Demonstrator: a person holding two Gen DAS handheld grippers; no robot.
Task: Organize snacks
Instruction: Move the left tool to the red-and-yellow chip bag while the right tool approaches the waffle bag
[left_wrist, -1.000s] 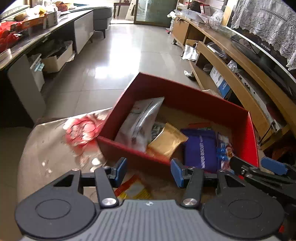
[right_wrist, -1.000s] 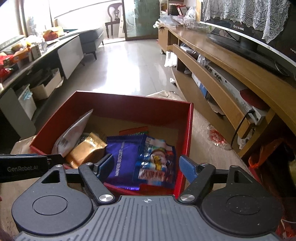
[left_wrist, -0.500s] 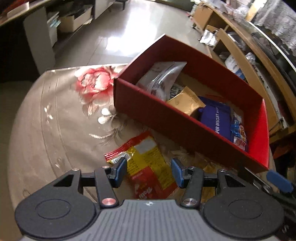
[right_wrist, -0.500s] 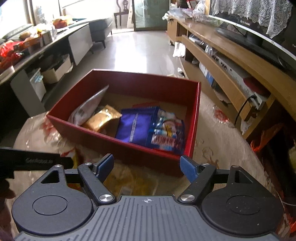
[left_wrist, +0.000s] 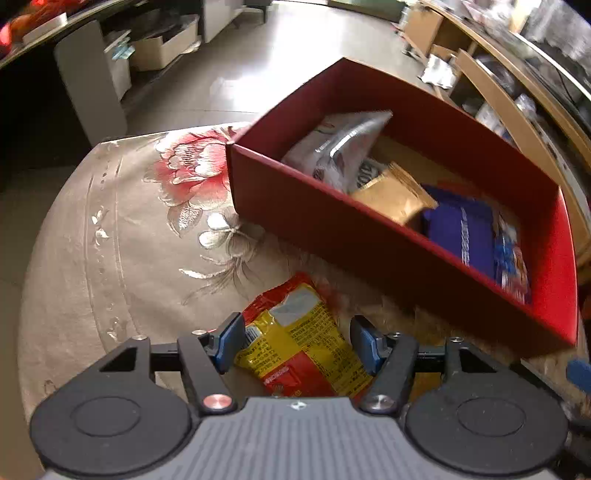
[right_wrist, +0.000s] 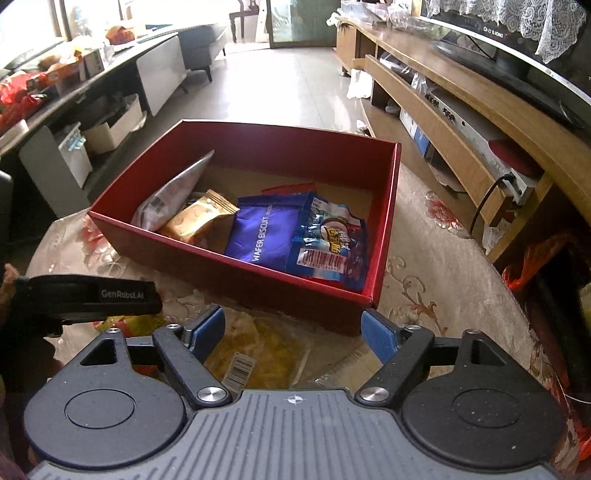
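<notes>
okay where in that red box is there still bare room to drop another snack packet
Bare cardboard floor shows along the far wall of the red box, behind the purple wafer biscuit packet and the gold packet. The near half is crowded: silver bag at the left, gold, purple, then the blue packet against the right wall.

Your left tongs (left_wrist: 297, 341) have just been opening and now straddle the red-and-yellow snack packet (left_wrist: 303, 332) lying on the floral surface (left_wrist: 110, 240), pads clear of it. Just beyond sits the red box (left_wrist: 332, 229), holding several snack packs.
</notes>
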